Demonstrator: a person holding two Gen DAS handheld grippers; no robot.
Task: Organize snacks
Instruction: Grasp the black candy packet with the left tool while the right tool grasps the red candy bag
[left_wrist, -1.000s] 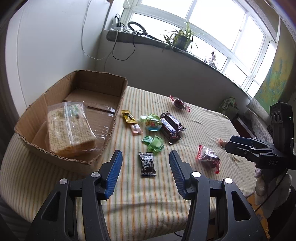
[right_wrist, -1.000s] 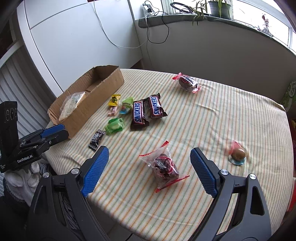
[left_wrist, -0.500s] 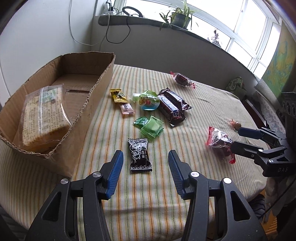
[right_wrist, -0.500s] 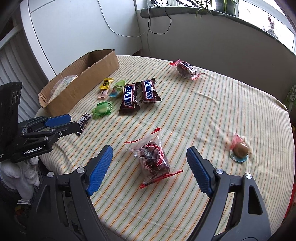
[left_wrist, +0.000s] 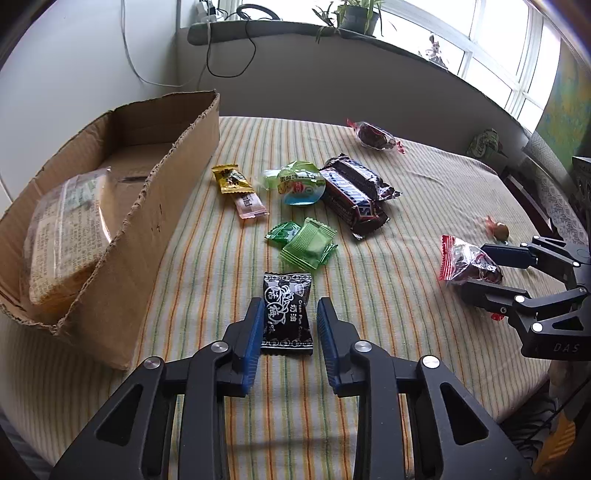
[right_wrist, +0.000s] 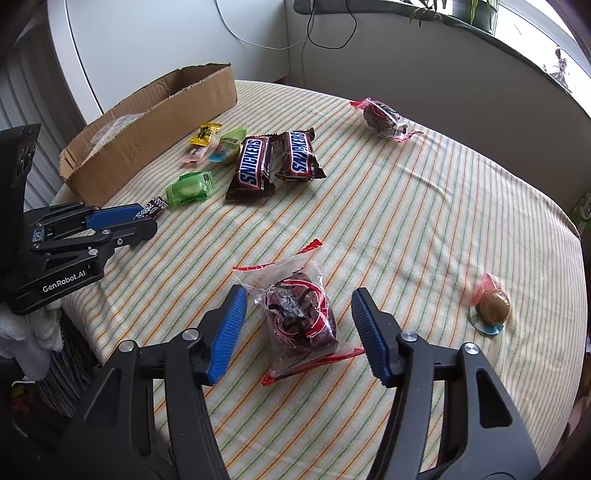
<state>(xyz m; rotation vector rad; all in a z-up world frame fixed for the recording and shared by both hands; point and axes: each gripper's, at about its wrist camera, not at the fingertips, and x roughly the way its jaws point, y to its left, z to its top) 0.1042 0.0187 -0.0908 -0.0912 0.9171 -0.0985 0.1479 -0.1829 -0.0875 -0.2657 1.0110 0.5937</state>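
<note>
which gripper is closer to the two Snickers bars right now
Left. The left gripper is closing around the black candy, just short of the Snickers bars. The right gripper straddles the red-edged packet, farther away.

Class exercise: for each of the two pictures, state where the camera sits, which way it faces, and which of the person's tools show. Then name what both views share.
Left wrist view: sits on the left tool, facing down at a black candy packet between its closing jaws; the right tool shows at right.
Right wrist view: sits on the right tool, facing down at a red-edged clear snack bag; the left tool shows at left.
Shared: cardboard box, Snickers bars, striped tablecloth.
</note>
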